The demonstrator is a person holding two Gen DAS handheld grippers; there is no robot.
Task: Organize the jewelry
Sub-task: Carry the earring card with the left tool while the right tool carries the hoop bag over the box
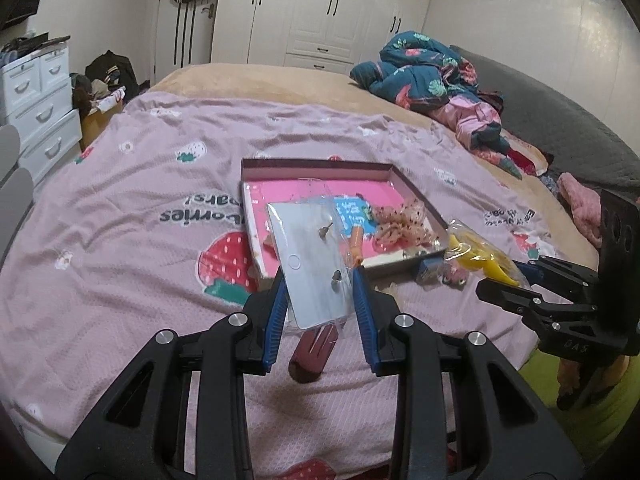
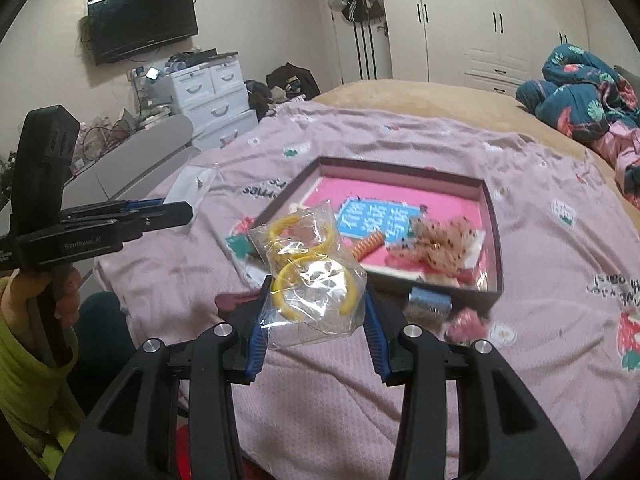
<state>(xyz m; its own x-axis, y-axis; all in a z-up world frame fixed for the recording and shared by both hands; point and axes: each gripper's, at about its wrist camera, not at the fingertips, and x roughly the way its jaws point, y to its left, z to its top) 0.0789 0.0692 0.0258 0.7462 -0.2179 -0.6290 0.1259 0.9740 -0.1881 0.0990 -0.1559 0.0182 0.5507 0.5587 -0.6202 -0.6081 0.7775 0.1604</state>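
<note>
- While both bags hang over the bed [image 1: 120, 184], sorting is partly done: box [image 1: 256, 200] holds some pieces.
- Left gripper [image 1: 320, 300] jaws pinch earring bag [image 1: 316, 264].
- Right gripper [image 2: 316, 312] jaws clamp bangle bag [image 2: 312, 280].
- Loose bits beside box's near edge remain.

Left tool [image 1: 320, 280] and right tool [image 2: 316, 300] both clamped

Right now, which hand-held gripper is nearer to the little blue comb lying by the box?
Right. The right hand-held gripper, holding the bag of yellow hoops, hangs beside the blue comb; the left hand-held gripper, holding the earring card, is farther away.
</note>
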